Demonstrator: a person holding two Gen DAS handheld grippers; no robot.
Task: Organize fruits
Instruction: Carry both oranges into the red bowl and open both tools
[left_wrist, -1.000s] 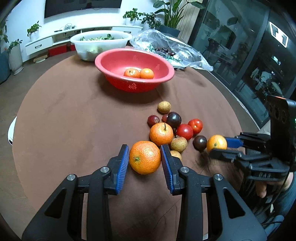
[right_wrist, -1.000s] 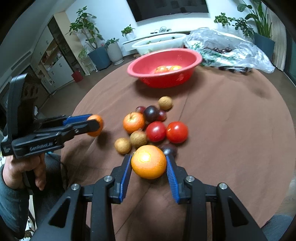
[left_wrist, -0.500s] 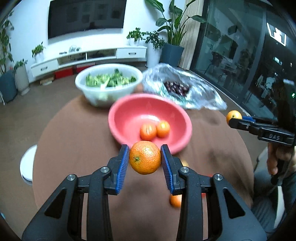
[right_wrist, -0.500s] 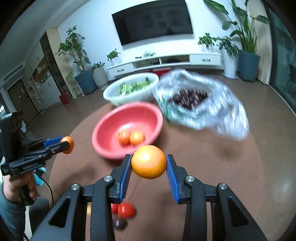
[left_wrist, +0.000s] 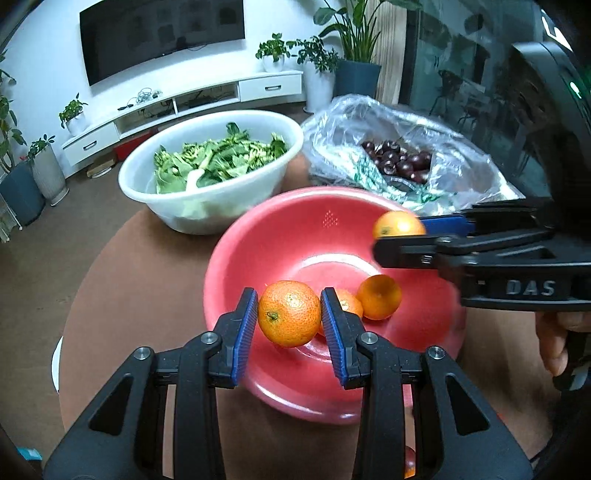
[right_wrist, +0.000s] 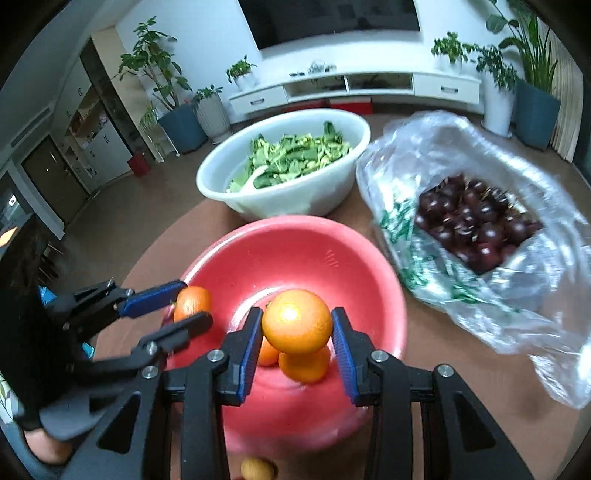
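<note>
Left wrist view: the left tool (left_wrist: 289, 319) is clamped on an orange (left_wrist: 289, 313), blue pads pressing its two sides, held above the near part of the red bowl (left_wrist: 236, 258). Right wrist view: the right tool (right_wrist: 297, 345) is likewise clamped on a second orange (right_wrist: 296, 320), held above the middle of the same bowl. Two oranges (left_wrist: 378, 296) already lie on the bowl floor, touching or nearly touching each other, directly below both tools.

Hazards from this position:

1. Tool-to-tool contact. Both tools hang over one bowl, and the right tool crosses close in front of the left one in the left wrist view. Lowering both at once risks the fingers striking each other and knocking a fruit loose.
2. Drop from height. Neither held orange touches the bowl. Release here would probably let the fruit strike the two oranges below and bounce; the bowl walls are shallow near the rim.
3. Near-rim release. The left orange sits over the near wall, not the centre. Opening there could send it rolling over the rim onto the table (left_wrist: 140, 273).
4. Bowl shift. A pad pressing on the rim could tip or slide the bowl toward the white bowl of greens (left_wrist: 207, 173) or the bag of cherries (right_wrist: 476, 225) just beside it.
</note>
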